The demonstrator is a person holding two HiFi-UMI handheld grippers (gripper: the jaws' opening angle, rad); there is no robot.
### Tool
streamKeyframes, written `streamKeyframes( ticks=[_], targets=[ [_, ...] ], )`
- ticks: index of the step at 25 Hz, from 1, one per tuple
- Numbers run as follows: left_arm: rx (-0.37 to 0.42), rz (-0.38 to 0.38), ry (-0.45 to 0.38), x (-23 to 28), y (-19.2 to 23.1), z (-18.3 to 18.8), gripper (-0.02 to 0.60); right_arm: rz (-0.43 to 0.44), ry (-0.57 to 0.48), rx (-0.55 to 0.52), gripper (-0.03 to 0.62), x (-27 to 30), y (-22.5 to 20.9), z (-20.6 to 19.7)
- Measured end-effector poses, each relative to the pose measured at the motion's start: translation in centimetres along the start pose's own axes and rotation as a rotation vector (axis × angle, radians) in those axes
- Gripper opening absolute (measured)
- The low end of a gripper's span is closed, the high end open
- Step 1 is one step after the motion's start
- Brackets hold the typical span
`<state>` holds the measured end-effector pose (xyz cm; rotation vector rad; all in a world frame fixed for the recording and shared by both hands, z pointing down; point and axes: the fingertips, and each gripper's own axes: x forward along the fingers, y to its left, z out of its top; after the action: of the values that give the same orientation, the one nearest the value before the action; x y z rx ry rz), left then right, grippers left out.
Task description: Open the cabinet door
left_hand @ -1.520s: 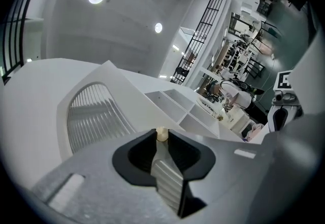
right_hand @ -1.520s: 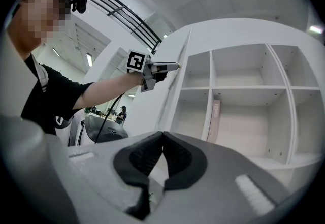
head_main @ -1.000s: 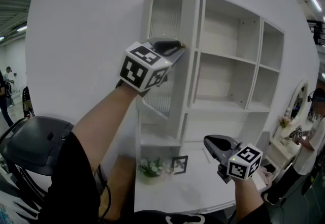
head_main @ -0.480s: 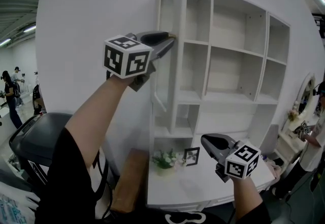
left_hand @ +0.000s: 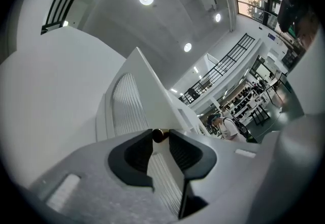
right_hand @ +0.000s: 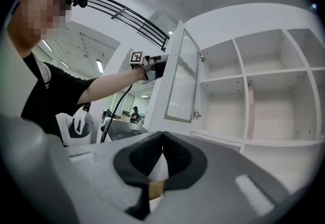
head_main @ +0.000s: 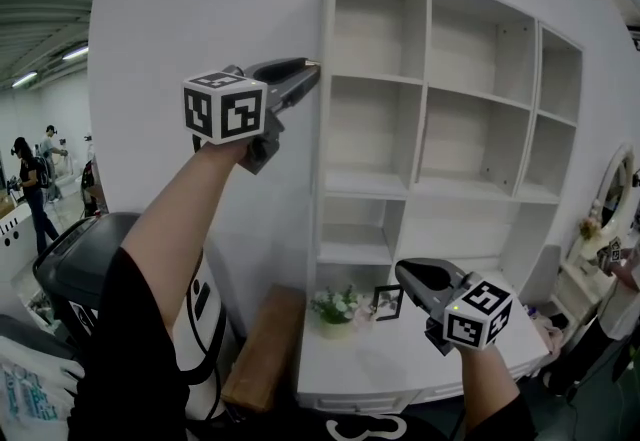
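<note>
The white cabinet (head_main: 420, 179) has open shelves, and its ribbed-glass door (head_main: 325, 129) stands swung wide, edge-on in the head view. My left gripper (head_main: 312, 66) is raised at the door's outer edge. In the left gripper view the small dark door knob (left_hand: 159, 135) sits pinched between the jaw tips of that gripper (left_hand: 160, 136), and the jaws are opening. The right gripper view shows the door (right_hand: 182, 78) from the side with the left gripper (right_hand: 161, 65) at its edge. My right gripper (head_main: 405, 274) hovers low over the desk, shut with nothing in it (right_hand: 162, 134).
A small potted plant (head_main: 335, 307) and a picture frame (head_main: 387, 301) stand on the white desktop (head_main: 400, 369) under the shelves. A black chair (head_main: 85, 259) and a wooden board (head_main: 262, 349) are at the left. People stand far left (head_main: 30, 179).
The door has swung further open, from half open to edge-on. My left gripper travelled left with the knob. The right gripper shifted only slightly.
</note>
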<state>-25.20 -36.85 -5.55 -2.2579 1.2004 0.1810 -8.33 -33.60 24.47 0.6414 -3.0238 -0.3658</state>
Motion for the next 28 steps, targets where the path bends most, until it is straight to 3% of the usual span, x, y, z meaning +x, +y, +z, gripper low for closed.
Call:
streamKeyframes(
  ticks=[8,12,16,20,23,28],
  targets=[
    [-0.003,0.126,0.063,-2.0,1.4,0.1,0.094,0.058,0.009,0.025,0.002,-1.3,0.6,-0.3],
    [0.007,0.139,0.071,-3.0,1.0,0.6,0.088,0.084,0.013,0.031,0.003,-2.3,1.7,-0.3],
    [-0.005,0.143,0.056,-4.4,-0.8,1.7,0.158,0.119,0.016,0.054,0.002,-3.3,2.7,-0.8],
    [-0.003,0.142,0.026,-6.4,-5.0,1.5,0.173,0.143,0.012,0.091,0.002,-4.2,3.9,-1.8],
    [-0.027,0.122,0.041,-7.9,-9.3,0.0,0.150,0.160,0.005,0.104,0.002,-5.1,4.7,-2.0],
    [-0.099,0.115,0.241,-9.9,-18.0,-7.2,0.109,0.163,-0.028,0.134,0.002,-7.4,5.6,-2.0]
  ],
)
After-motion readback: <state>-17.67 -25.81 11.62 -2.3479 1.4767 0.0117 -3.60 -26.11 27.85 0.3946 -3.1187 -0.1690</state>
